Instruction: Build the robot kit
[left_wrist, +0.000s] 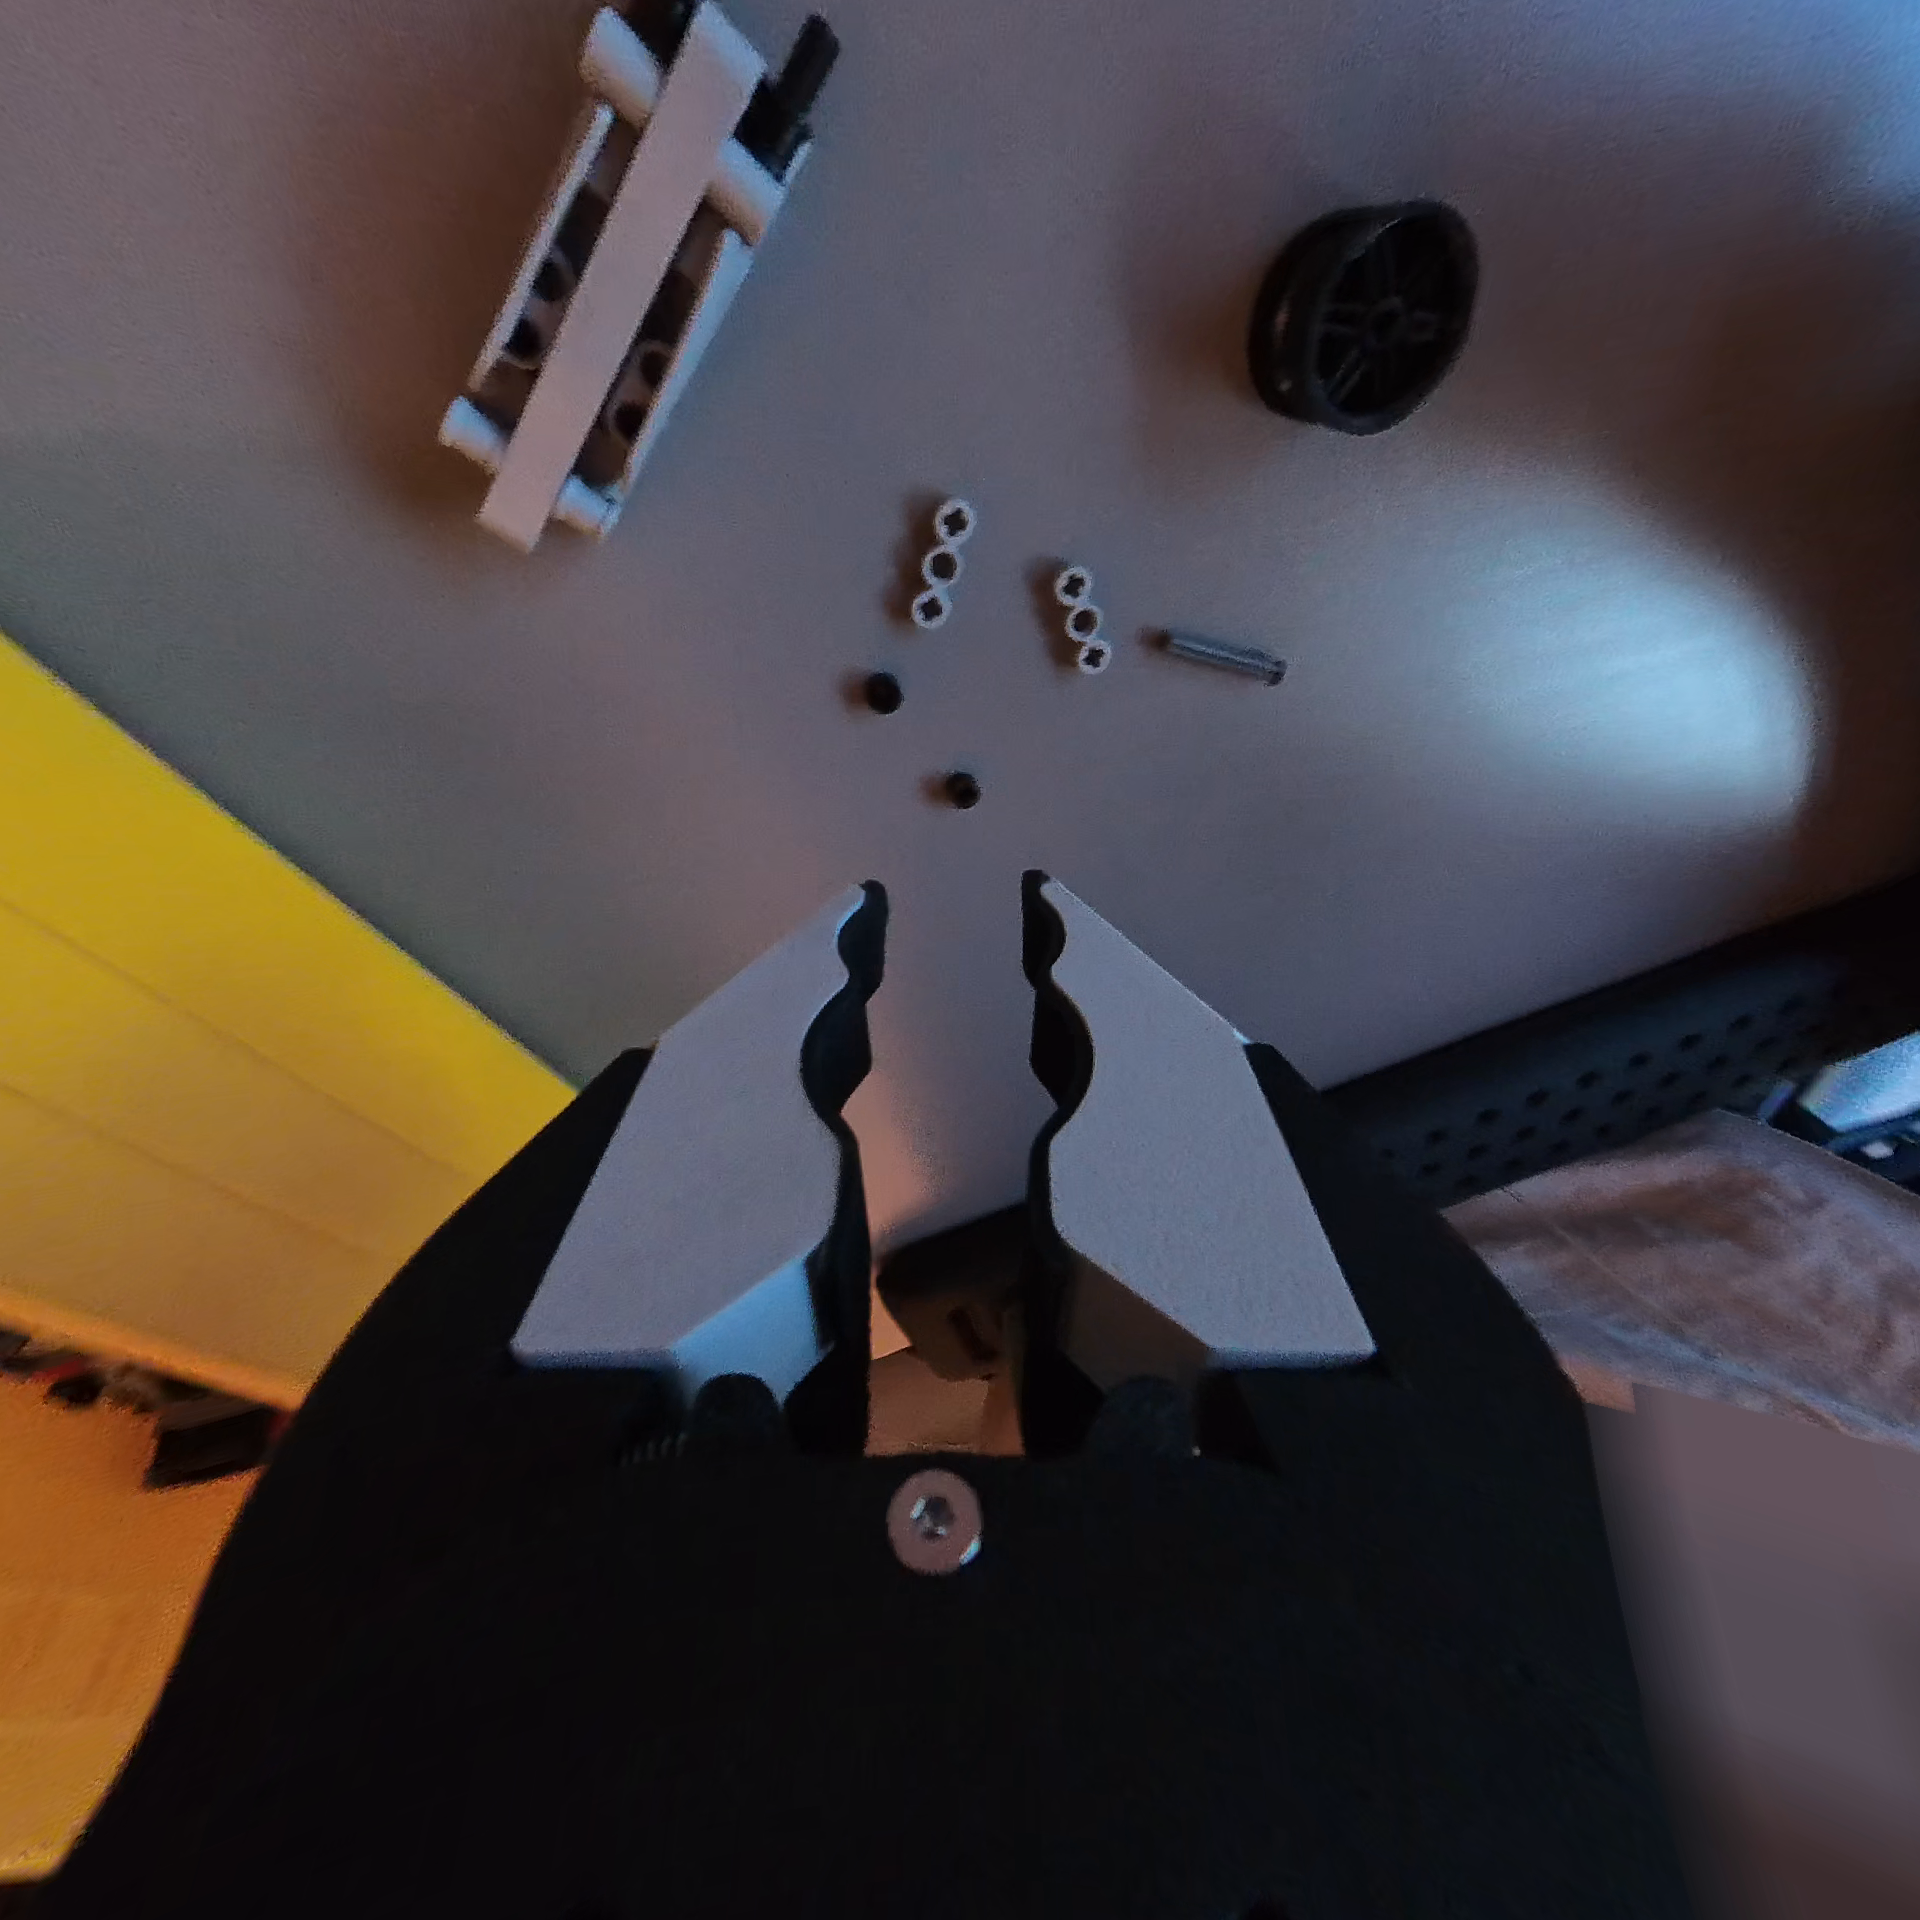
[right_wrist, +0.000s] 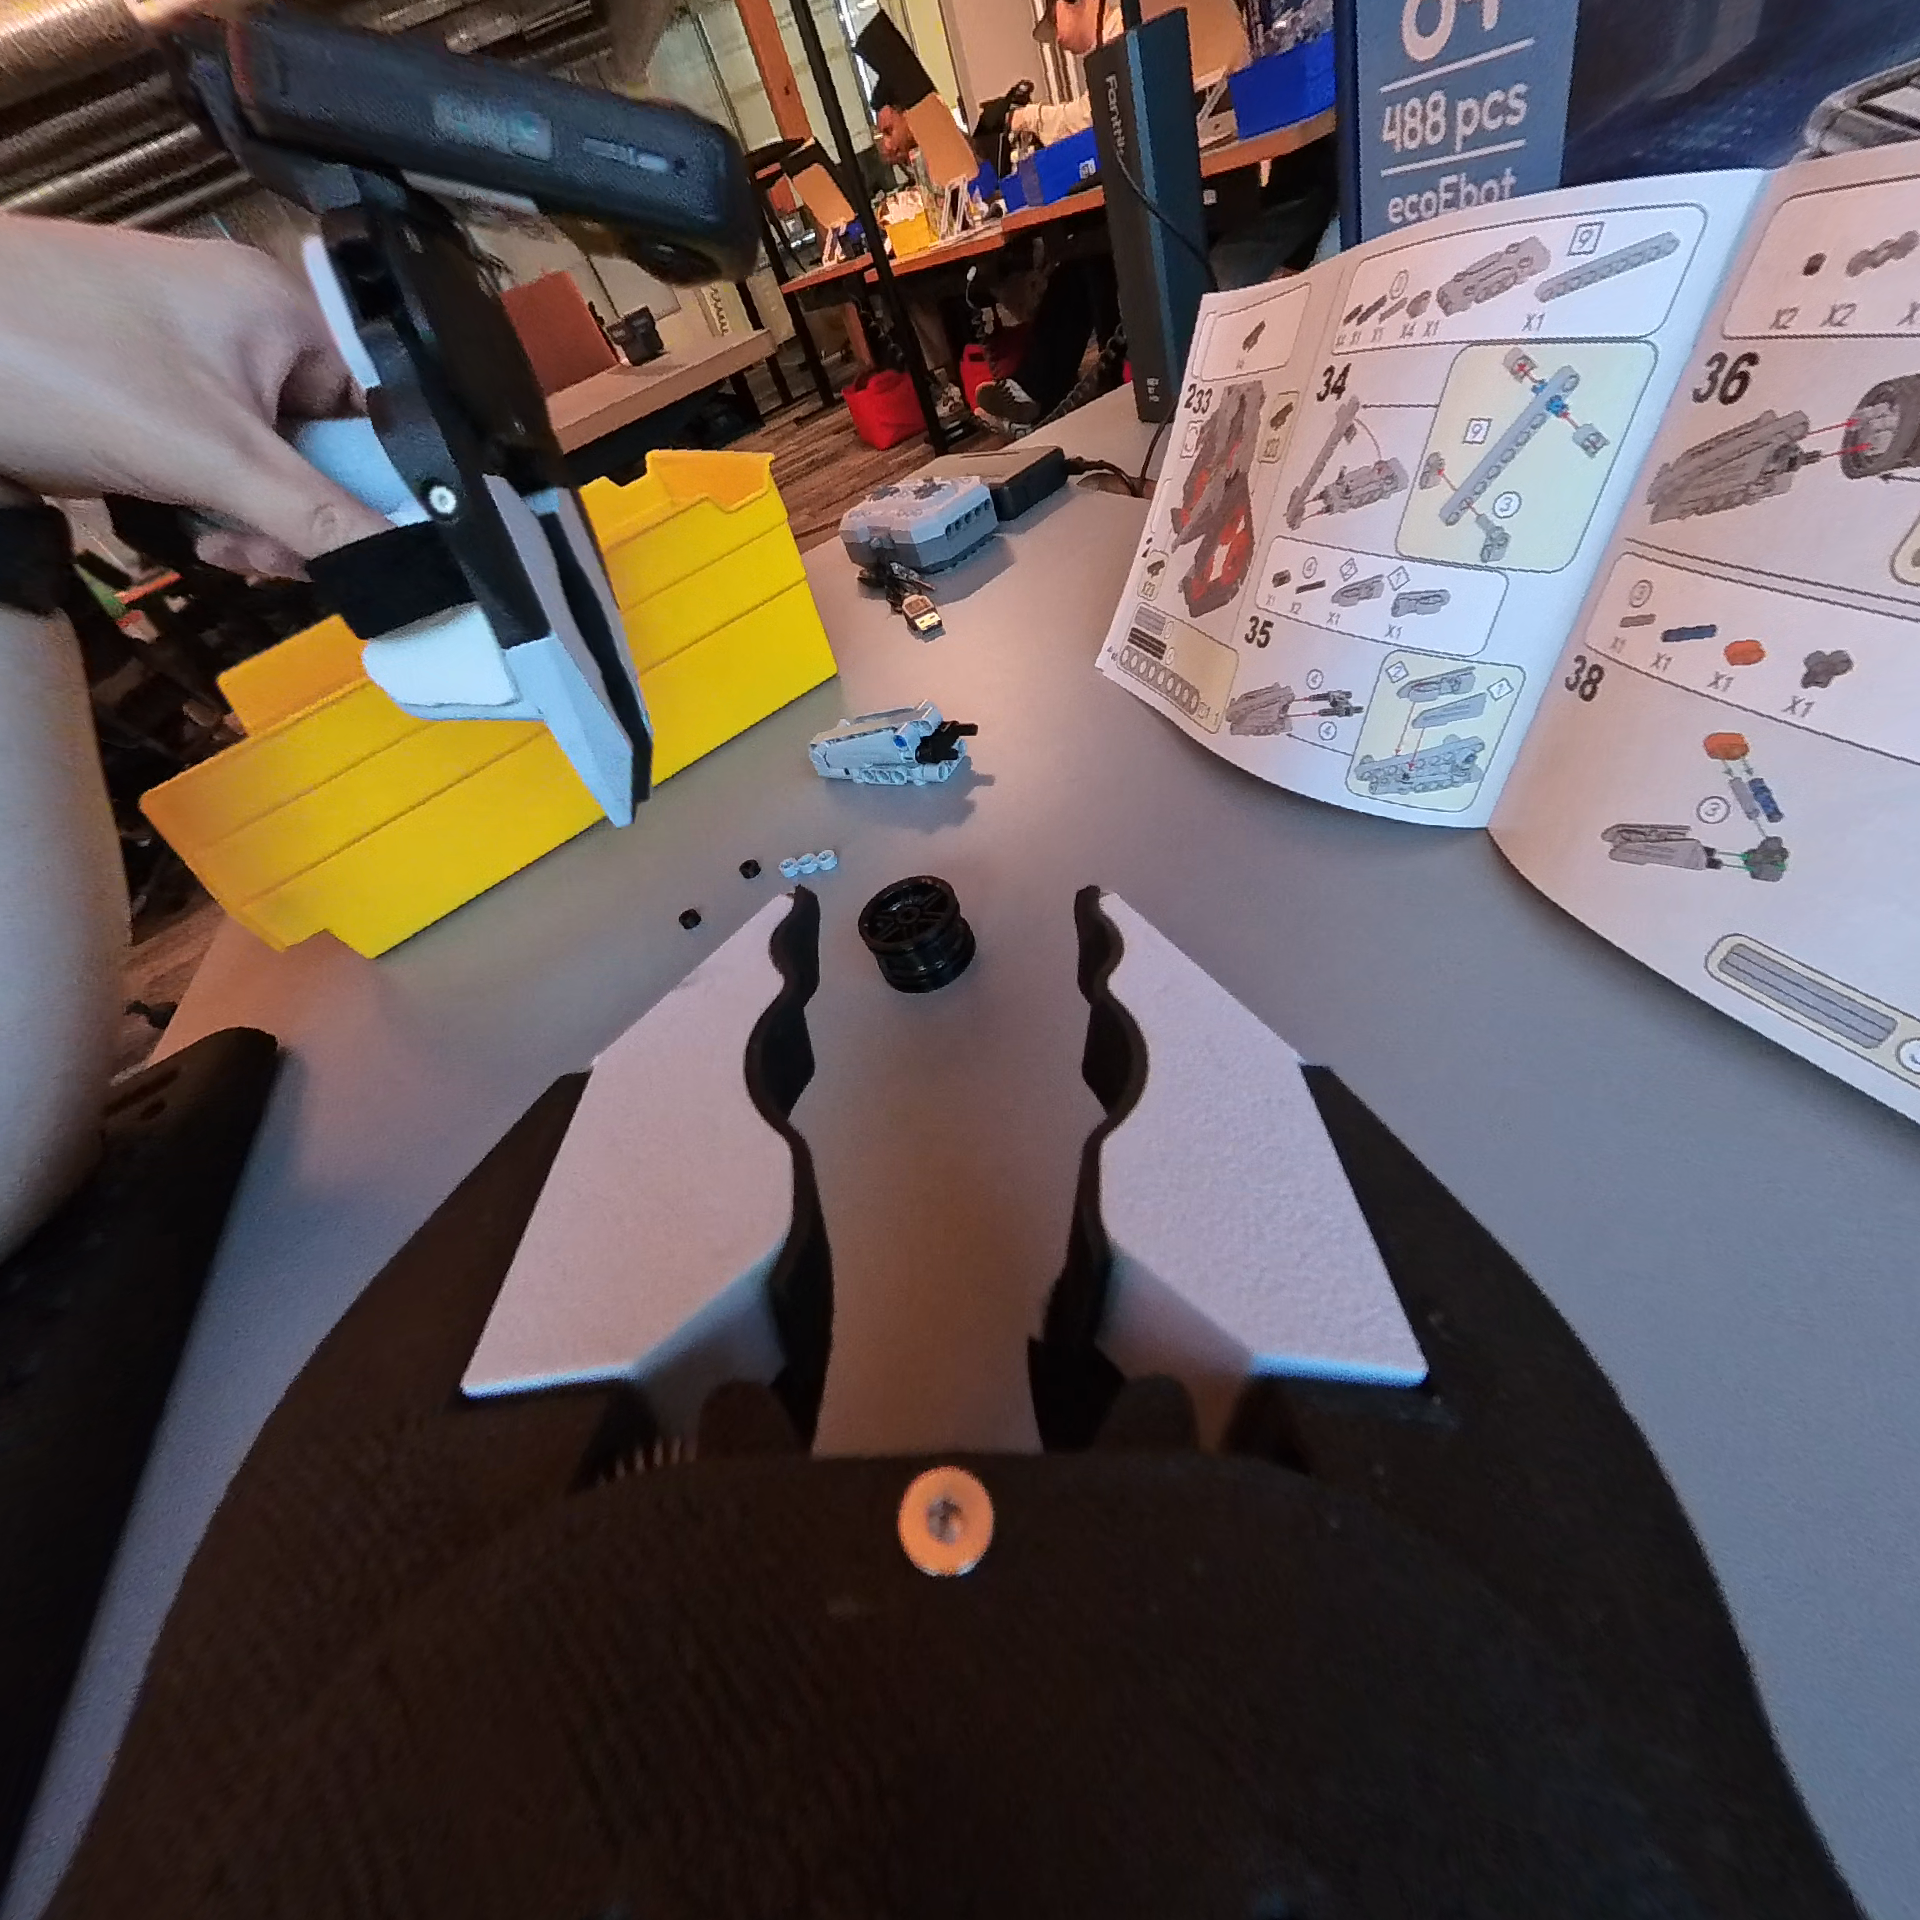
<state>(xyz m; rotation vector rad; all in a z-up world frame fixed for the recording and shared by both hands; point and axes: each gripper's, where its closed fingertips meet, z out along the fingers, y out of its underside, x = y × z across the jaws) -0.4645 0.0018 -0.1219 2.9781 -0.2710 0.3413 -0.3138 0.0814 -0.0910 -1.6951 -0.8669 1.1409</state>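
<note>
On the grey table, read from left to right
Yellow bin (right_wrist: 540, 748): far left edge of the table (right_wrist: 1299, 1091), its near wall facing me
My left gripper (left_wrist: 954, 883): hanging above the table, jaws released with a gap between the tips, nothing in them; in the right wrist view it shows at upper left (right_wrist: 623, 800), a hand (right_wrist: 177, 416) gripping it
Black bushings: two small ones, the nearer (left_wrist: 961, 788) just ahead of my left fingertips, the other (left_wrist: 883, 691) a little farther
Pale three-hole links: two (left_wrist: 943, 561) (left_wrist: 1083, 620) lying side by side, apart, beyond the bushings
Grey axle pin (left_wrist: 1224, 657): just right of the links
Grey block assembly (right_wrist: 891, 750): farther off, with a black piece at one end
Black wheel hub (right_wrist: 916, 933): lying on the table, just ahead of my right tips, untouched
My right gripper (right_wrist: 940, 902): low over the table, jaws spread wide, empty
Instruction booklet (right_wrist: 1558, 499): open, far right, propped at a slant
</note>
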